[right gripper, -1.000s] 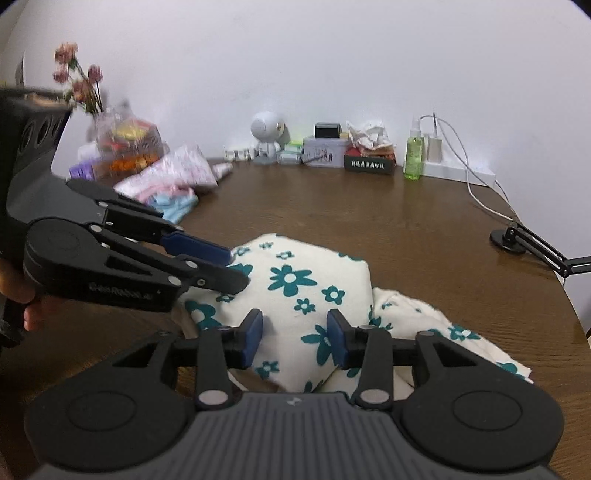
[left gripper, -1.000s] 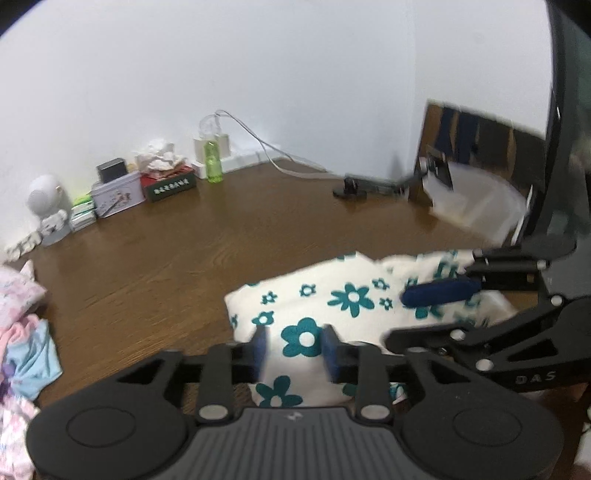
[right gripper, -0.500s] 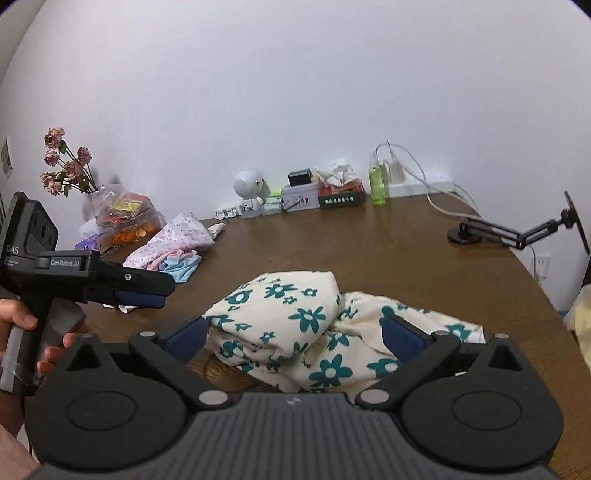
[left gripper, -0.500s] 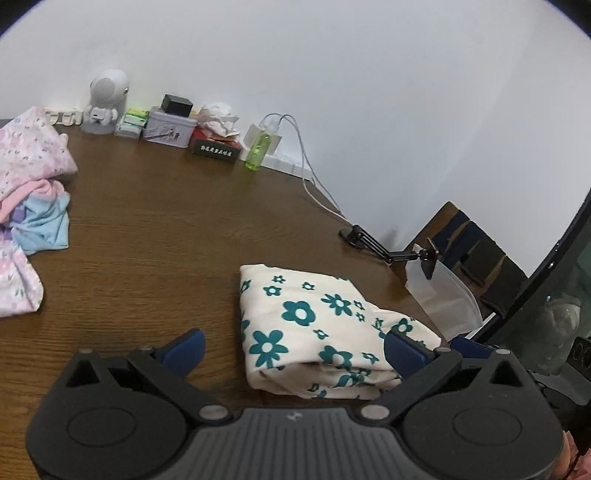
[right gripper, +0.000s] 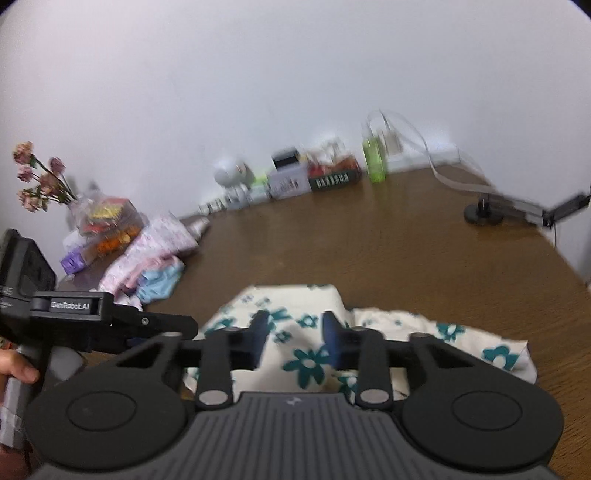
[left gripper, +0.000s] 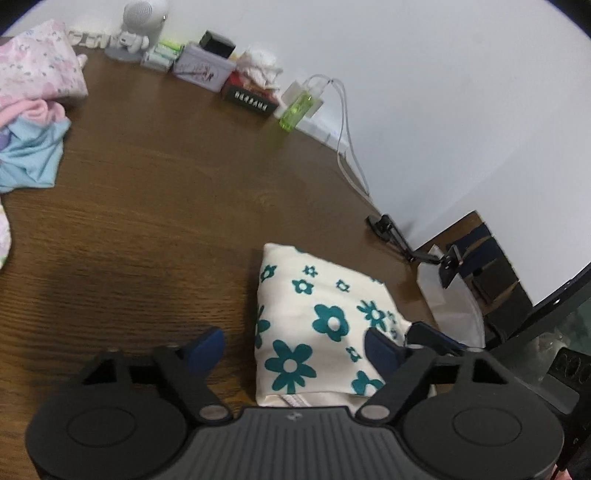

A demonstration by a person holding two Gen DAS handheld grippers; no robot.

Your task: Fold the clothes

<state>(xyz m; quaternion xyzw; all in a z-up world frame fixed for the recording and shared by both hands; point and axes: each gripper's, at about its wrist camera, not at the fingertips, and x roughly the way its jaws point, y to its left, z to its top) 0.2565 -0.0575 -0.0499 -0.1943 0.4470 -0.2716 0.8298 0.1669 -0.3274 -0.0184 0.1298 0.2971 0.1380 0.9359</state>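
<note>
A cream garment with teal flowers (left gripper: 317, 325) lies folded on the brown wooden table (left gripper: 155, 206); it also shows in the right wrist view (right gripper: 306, 332). My left gripper (left gripper: 295, 349) is open, its fingers straddling the near end of the garment. My right gripper (right gripper: 295, 336) is partly open over the garment, holding nothing; an unfolded part (right gripper: 461, 343) trails to the right. The left gripper's body shows in the right wrist view (right gripper: 110, 325), at the garment's left side.
A pile of pink and blue clothes (left gripper: 33, 110) lies at the left. Along the wall stand a white figurine (left gripper: 140, 26), boxes (left gripper: 207, 66), a green bottle (left gripper: 295, 110) and a cable (left gripper: 347, 147). A black lamp arm (left gripper: 406, 243) stands at the right edge. Flowers (right gripper: 40, 184) stand far left.
Both grippers opened wide half a second ago. My right gripper has since narrowed and dropped toward the garment. My left gripper moved in over the garment's near end.
</note>
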